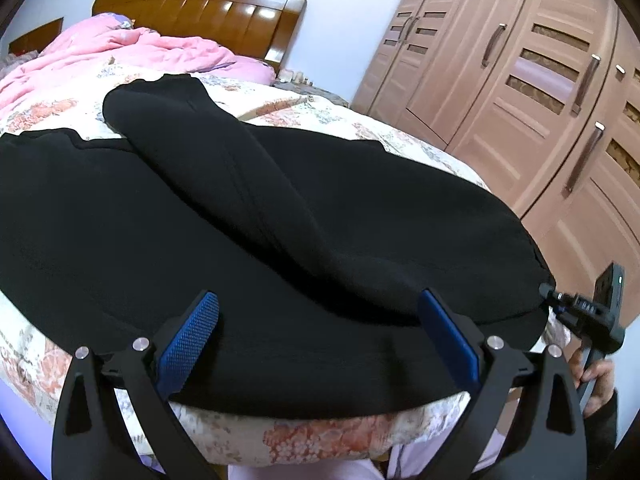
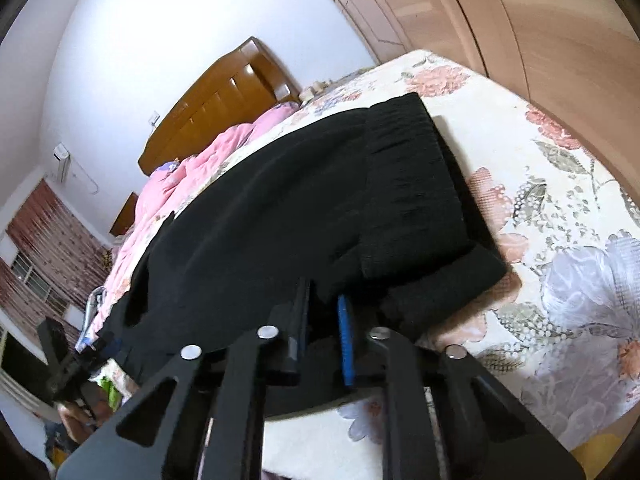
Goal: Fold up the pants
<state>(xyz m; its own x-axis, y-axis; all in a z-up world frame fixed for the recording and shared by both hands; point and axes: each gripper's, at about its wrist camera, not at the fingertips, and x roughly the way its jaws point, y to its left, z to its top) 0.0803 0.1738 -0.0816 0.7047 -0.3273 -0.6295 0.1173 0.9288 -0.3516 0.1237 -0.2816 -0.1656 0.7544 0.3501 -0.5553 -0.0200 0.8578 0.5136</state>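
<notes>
Now | left hand-held gripper [image 1: 318, 334] gapes empty over pants [image 1: 280, 216] | right hand-held gripper [image 2: 322, 316] pinches waistband edge | risk: thin pinch slips, fold skews

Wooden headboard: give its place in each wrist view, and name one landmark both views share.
Left wrist view: the wooden headboard sits at upper left, behind the pink quilt, far beyond the black pants.
Right wrist view: the wooden headboard is tilted, left of centre in the upper half, above the pink quilt.
Shared landmark: the brown wardrobe beside the bed, on the right in both.
</notes>
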